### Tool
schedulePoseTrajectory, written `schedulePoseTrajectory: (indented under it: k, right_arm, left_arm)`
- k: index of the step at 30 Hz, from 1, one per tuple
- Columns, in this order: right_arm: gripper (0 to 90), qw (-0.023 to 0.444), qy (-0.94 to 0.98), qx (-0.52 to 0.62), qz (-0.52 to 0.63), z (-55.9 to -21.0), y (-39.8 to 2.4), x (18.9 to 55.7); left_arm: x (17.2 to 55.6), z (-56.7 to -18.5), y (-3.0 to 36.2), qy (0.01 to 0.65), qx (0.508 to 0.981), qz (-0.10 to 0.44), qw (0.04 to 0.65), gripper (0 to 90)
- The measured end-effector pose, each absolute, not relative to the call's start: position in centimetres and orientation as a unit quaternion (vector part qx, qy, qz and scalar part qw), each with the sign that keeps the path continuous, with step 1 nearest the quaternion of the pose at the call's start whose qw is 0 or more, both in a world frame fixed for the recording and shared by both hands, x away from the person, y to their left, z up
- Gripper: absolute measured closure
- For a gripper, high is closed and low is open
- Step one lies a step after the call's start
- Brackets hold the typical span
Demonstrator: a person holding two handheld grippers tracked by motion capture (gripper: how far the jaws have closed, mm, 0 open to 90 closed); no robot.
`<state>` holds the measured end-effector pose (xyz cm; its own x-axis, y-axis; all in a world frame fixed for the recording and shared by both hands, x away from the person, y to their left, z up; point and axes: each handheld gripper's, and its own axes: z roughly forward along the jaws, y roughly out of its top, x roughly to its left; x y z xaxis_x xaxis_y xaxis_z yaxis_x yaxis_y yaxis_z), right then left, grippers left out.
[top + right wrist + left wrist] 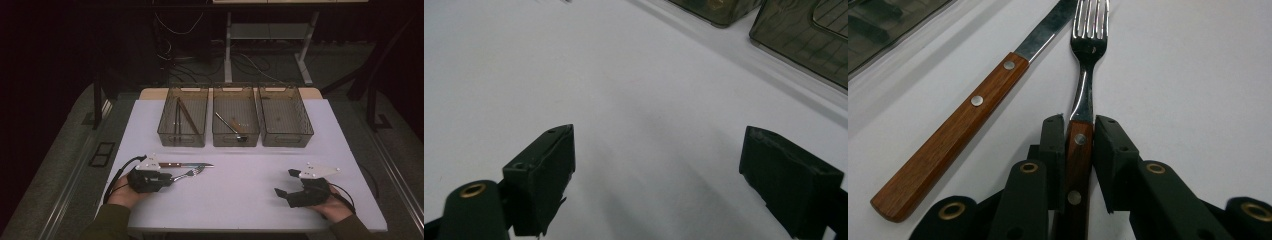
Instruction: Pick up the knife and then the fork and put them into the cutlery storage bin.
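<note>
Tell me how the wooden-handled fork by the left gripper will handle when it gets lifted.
The fork looks rigid, metal tines and neck on a riveted wooden handle, so it should not flex. The left gripper flanks only the narrow handle, so the metal head will probably sag. The matte wood probably grips better than the shiny neck. It lies flat beside the knife and seems unlikely to roll.

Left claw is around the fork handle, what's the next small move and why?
Probably lift: the left claw looks closed on the wooden-handled steel fork, which lies flat on the white table beside the wooden-handled knife. Raising it clears the knife.
</note>
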<state>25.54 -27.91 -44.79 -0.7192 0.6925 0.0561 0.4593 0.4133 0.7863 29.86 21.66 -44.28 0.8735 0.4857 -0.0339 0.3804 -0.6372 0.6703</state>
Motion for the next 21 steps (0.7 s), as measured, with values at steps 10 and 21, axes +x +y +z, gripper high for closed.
schedulePoseTrajectory:
  k: [10,21]
  right_arm:
    - [14.8,0.134,0.828,0.35,0.418,-44.7,-27.9,25.6]
    - [14.8,0.129,0.819,0.359,0.429,-44.4,-28.1,25.7]
  left_arm:
    - [29.7,-44.1,21.4,0.233,0.905,0.071,0.348,76.8]
    - [29.3,-43.1,20.1,0.241,0.894,0.067,0.372,76.8]
